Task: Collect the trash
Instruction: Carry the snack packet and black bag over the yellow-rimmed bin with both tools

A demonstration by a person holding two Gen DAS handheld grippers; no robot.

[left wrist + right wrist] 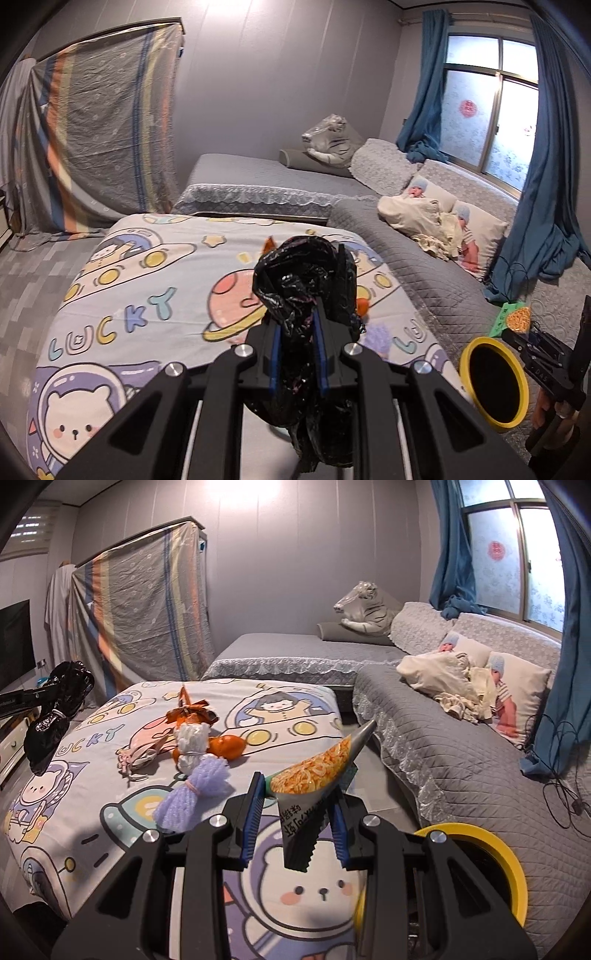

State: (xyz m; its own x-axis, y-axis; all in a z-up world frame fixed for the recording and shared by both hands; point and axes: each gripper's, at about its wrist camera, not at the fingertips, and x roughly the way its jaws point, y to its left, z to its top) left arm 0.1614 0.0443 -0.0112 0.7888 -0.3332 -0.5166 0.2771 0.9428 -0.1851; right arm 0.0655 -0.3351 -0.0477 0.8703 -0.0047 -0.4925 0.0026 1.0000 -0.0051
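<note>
My left gripper (298,325) is shut on a crumpled black plastic bag (306,280) and holds it above the cartoon-print table cover (140,295); the bag also shows at the left of the right wrist view (55,709). My right gripper (295,801) stands with its jaws apart around a snack wrapper (317,771) printed with orange noodles, which hangs between the pads; it is at the right of the left wrist view (515,317). A yellow-rimmed bin (495,853) stands below right of it, also in the left wrist view (495,384).
On the cover lie a purple foam net (195,794), a white net (192,746), mandarins (225,746), an orange wrapper (188,712) and a pinkish wrapper (144,755). A grey sofa (461,746) with cushions runs along the right, with cables (565,790) on it.
</note>
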